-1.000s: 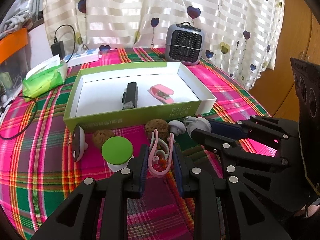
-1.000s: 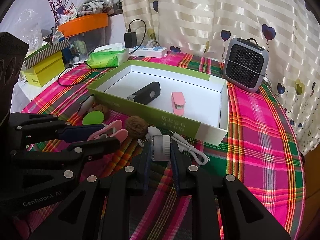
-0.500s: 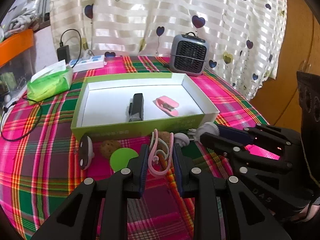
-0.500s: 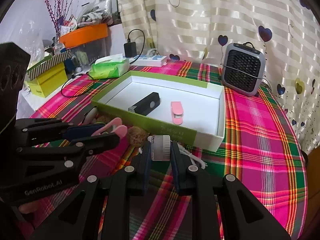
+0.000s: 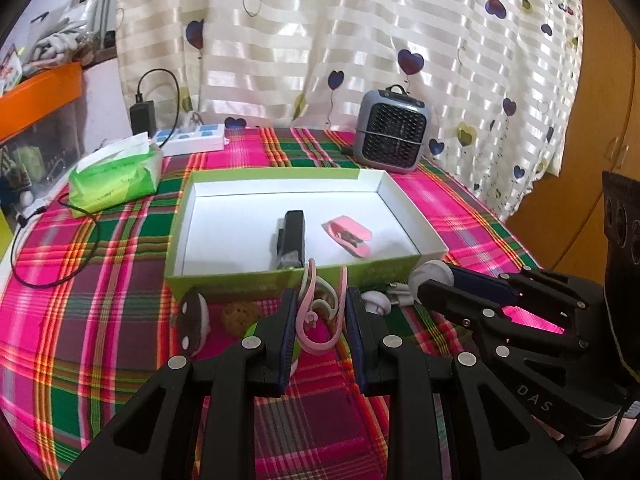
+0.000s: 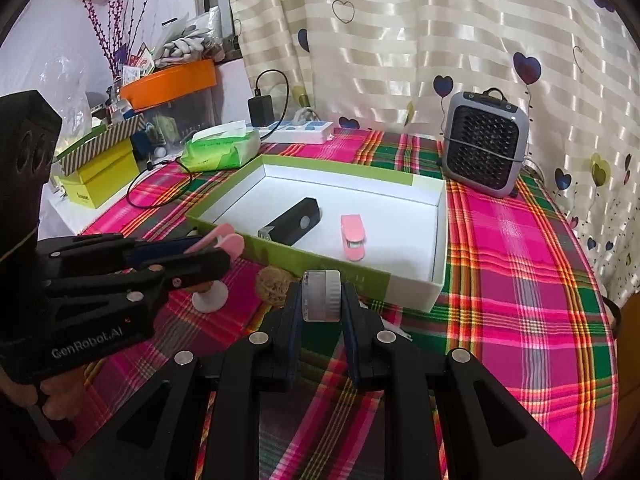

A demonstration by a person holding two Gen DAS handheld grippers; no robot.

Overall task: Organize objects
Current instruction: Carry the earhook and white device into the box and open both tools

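Two items in hand, one per gripper, both lifted off the cloth just short of the box.

Item 1: pink hook-shaped clip (image 5: pixel 318 312), clamped between the pads of my left gripper (image 5: pixel 320 316). It stands upright in the jaws, its two prongs rising past the fingertips.

Item 2: small white cylindrical device (image 6: pixel 321 295), pinched side-on in my right gripper (image 6: pixel 321 304), flat faces against the pads. Whether the white cable (image 5: pixel 394 298) lying by the box belongs to it, I cannot tell.

Destination: green-walled box (image 5: pixel 248 282) with a white floor, on the plaid tablecloth (image 6: pixel 520 280). Already inside: a black device (image 5: pixel 291 240) and a pink stapler-like piece (image 5: pixel 348 236), apart from each other.

Left on the cloth by the near wall: a black-and-white piece (image 5: pixel 192 320), a brown walnut-like ball (image 6: pixel 273 284), a white mushroom-shaped piece (image 6: pixel 210 300).

Handling note, my judgement: I carry each piece over the near wall with room to spare, so the clip's prongs do not catch the rim, and set each down on bare white floor clear of the two items there. I let go only once the piece is low, since the cylinder looks able to roll.

Pose: both grippers point forward and slanting downward at the box, side by side, left beside right, nearly level with each other. Fingers (image 6: pixel 52 396) of my left hand show under its handle.
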